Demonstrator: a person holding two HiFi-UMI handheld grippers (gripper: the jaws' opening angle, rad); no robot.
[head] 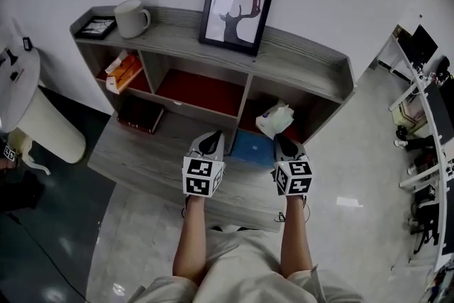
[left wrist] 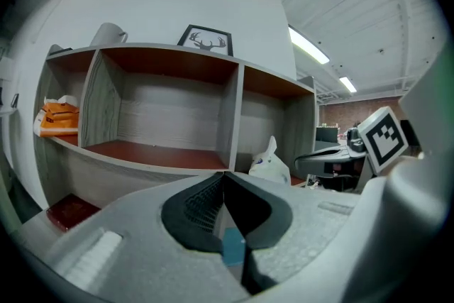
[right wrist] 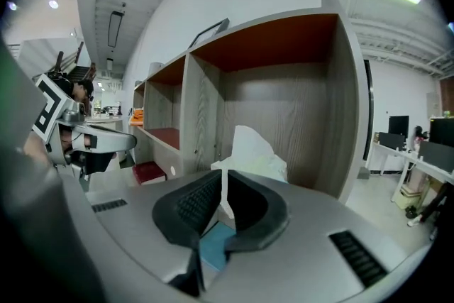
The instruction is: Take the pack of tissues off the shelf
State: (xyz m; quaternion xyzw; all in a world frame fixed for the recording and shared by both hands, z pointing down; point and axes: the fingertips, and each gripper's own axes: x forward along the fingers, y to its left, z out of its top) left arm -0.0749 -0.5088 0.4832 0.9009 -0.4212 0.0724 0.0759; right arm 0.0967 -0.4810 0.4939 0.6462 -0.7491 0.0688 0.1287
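The pack of tissues point(head: 274, 118) is a white plastic pack with a tissue sticking up. It stands in the lower right compartment of the grey wooden shelf point(head: 298, 53). My right gripper point(head: 284, 142) hovers just in front of it, shut and holding nothing. In the right gripper view the pack point(right wrist: 252, 151) rises straight beyond the closed jaw tips point(right wrist: 223, 178). My left gripper point(head: 210, 139) is also shut and empty, level with the right one and to its left. From the left gripper view point(left wrist: 224, 174) the pack point(left wrist: 270, 164) sits ahead to the right.
A blue pad point(head: 252, 147) lies on the lower ledge between the grippers. A dark red book point(head: 139, 113) lies at the left. Orange packs point(head: 122, 71) fill the left compartment. A mug point(head: 130, 17), a small frame point(head: 96, 27) and a deer picture point(head: 237, 9) stand on top.
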